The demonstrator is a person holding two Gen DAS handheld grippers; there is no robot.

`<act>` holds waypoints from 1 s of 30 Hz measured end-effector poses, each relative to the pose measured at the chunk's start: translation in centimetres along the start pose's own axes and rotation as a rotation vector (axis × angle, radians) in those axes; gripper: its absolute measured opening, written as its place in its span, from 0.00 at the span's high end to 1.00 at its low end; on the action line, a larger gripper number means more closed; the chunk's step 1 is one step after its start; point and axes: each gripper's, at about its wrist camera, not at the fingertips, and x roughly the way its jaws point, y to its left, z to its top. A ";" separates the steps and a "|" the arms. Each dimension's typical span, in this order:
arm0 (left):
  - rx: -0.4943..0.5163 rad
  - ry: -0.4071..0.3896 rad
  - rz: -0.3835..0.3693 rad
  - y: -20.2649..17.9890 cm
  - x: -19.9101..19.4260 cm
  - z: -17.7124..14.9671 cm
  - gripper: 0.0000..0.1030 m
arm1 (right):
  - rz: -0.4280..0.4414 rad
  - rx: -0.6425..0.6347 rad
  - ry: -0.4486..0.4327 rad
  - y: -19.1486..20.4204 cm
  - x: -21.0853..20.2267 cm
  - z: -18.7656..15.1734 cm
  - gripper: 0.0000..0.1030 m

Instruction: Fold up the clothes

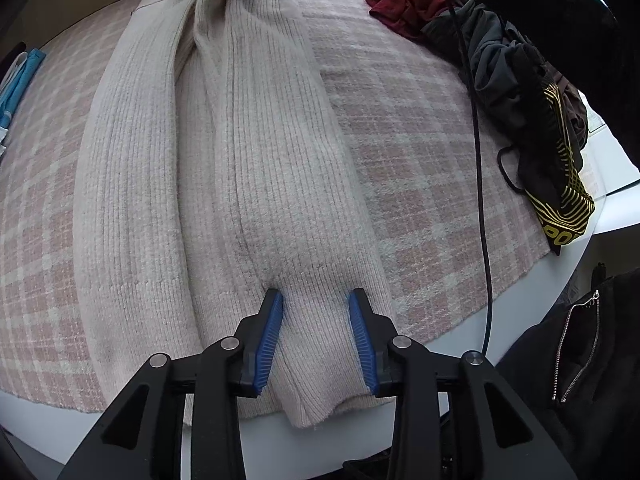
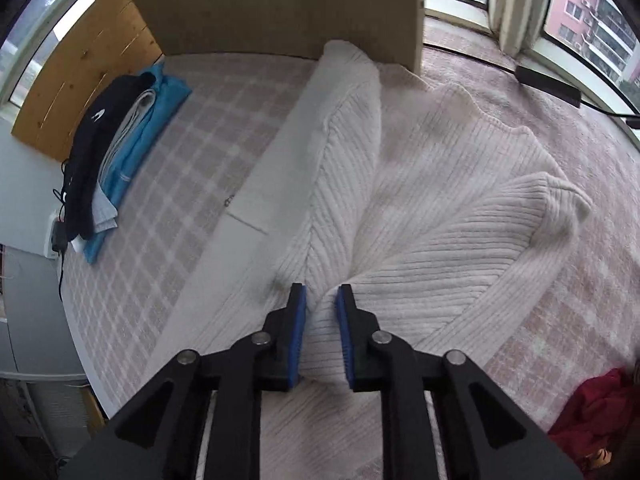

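A cream ribbed sweater [image 1: 248,160] lies lengthwise on the pink plaid cloth [image 1: 420,140], its sides folded inward. At the near table edge, my left gripper [image 1: 315,296] is shut on the sweater's bunched end, and knit fills the gap between the blue pads [image 1: 268,336]. In the right wrist view the same sweater [image 2: 440,220] shows its other end, with a sleeve folded across it. My right gripper [image 2: 321,289] is shut on a raised fold of the knit, and creases run out from its tips.
A heap of dark clothes [image 1: 500,64] with a red garment [image 1: 404,8] and a black-and-yellow one [image 1: 560,184] lies to the right. A black cable [image 1: 480,200] hangs there. Folded blue and black clothes [image 2: 120,140] sit at the left, with a cardboard box [image 2: 280,8] behind.
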 end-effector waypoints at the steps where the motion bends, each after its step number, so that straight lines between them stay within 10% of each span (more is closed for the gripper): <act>1: -0.001 0.000 -0.001 0.0 0.0 0.0 0.67 | 0.043 0.043 -0.039 -1.3 -1.0 0.0 0.78; 3: -0.003 -0.003 -0.004 0.1 -0.1 -0.1 0.67 | 0.102 0.126 -0.144 -4.3 -3.4 0.1 0.78; 6: -0.005 -0.004 -0.007 0.2 -0.1 -0.1 0.66 | -0.036 0.267 -0.262 -9.6 -5.6 1.2 0.77; 12: 0.000 -0.002 -0.011 0.4 -0.1 -0.1 0.65 | -0.076 0.412 -0.191 -16.5 -3.0 2.7 0.69; 18: -0.001 0.004 -0.009 0.2 0.2 0.2 0.63 | 0.005 0.358 -0.237 -15.8 -1.6 3.4 0.66; 21: 0.006 0.007 -0.009 -0.1 0.4 0.4 0.62 | 0.018 0.322 -0.250 -14.9 -1.7 3.7 0.92; 24: 0.011 0.007 -0.009 -1.0 0.9 0.8 0.59 | -0.155 0.253 -0.335 -13.8 -4.0 3.9 0.92; 30: 0.067 0.006 0.012 -2.6 1.5 1.1 0.44 | -0.152 0.203 -0.214 -13.0 -2.6 4.6 0.83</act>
